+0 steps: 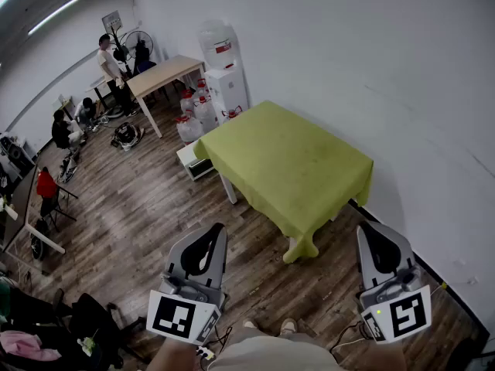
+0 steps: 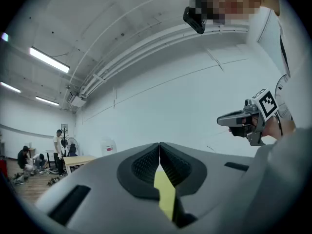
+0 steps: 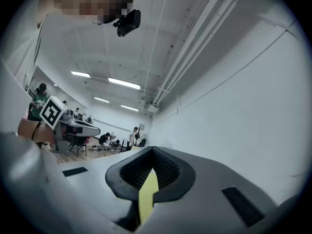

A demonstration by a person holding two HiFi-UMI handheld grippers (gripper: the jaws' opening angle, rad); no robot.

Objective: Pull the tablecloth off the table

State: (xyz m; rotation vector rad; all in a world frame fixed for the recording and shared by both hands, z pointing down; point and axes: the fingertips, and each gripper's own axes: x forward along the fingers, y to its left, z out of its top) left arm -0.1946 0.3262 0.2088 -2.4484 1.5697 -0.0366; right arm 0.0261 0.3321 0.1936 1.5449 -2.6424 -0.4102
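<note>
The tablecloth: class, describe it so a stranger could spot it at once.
Start at the long white wall. A table stands by it, beside the water dispenser, and the tablecloth covers its whole top. It is yellow-green, while the farther table is bare pale wood.

one tablecloth (image 1: 288, 161), two grippers (image 1: 210, 236) (image 1: 371, 236)

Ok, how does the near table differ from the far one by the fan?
The near table is draped in a lime-green tablecloth; the far table shows a bare pale wood top. The far table has a person standing at its end; nobody stands at the near table. Both are rectangular on light legs.
</note>
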